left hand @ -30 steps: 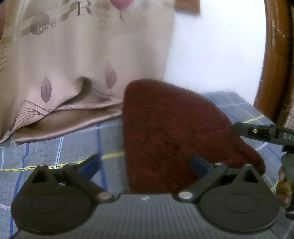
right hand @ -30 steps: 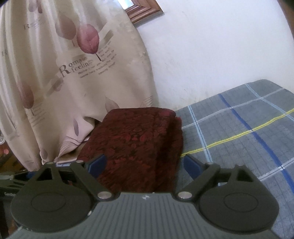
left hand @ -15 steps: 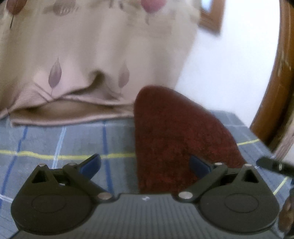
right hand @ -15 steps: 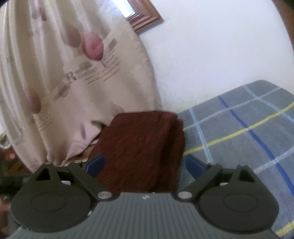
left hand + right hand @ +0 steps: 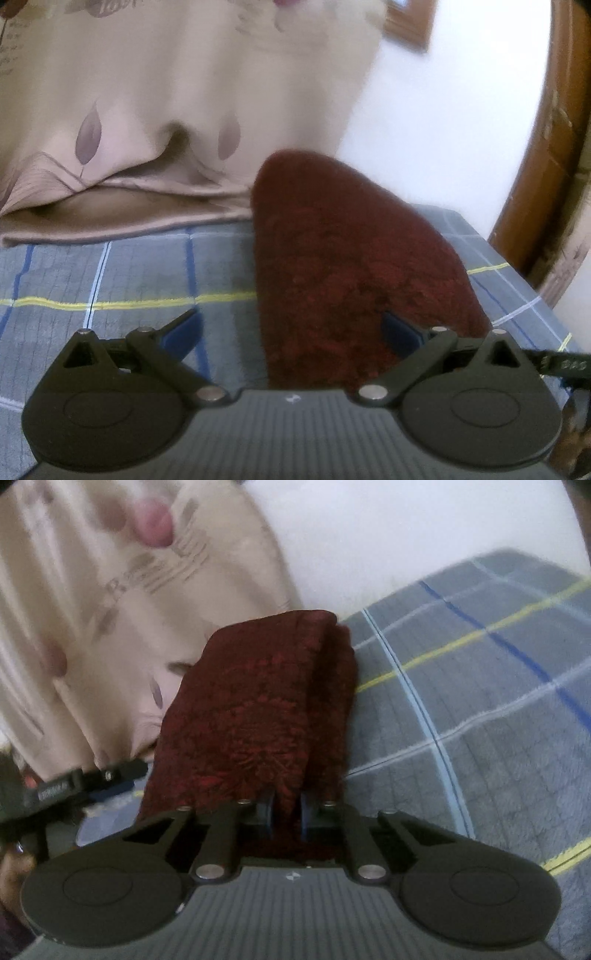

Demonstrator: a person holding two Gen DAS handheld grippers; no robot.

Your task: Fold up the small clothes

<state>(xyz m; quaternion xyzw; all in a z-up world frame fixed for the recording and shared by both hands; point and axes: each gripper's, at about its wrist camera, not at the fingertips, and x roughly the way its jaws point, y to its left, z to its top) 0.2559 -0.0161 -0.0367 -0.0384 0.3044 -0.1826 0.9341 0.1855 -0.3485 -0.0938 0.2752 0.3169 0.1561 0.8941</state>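
- Right wrist view, nearest: the right gripper point(image 5: 287, 814) has just been closing, and its blue fingers point(image 5: 269, 812) now pinch the near edge of the dark red garment point(image 5: 258, 709) between them.
- Just beyond the fingers, the garment lies lengthwise away from the camera on the bed point(image 5: 480, 709), which is covered in a grey plaid sheet with blue, white and yellow lines.
- On its right side a folded layer forms a ridge that runs toward the far end.
- At the left edge of this view, part of the left gripper shows as a dark bar beside the garment, with part of a hand point(image 5: 11, 871) below it.
- Farther back, a beige curtain point(image 5: 92, 609) with leaf and flower prints hangs down to the bed behind the garment, and a white wall point(image 5: 388, 535) fills the top right.
- Left wrist view, nearest: the left gripper point(image 5: 291, 334) has its fingers point(image 5: 183, 334) spread wide, one over the sheet and the other over the garment's near end; the cloth sits between them, but the pads are not pressing on it.
- At the right edge, a dark bar of the right gripper pokes in beside the garment's near corner.
- Beyond, the garment narrows to a rounded far end close to the curtain's hem.
- Farthest, the white wall, a wooden frame corner point(image 5: 410, 26) and a brown wooden door frame point(image 5: 546, 147) stand at the right.
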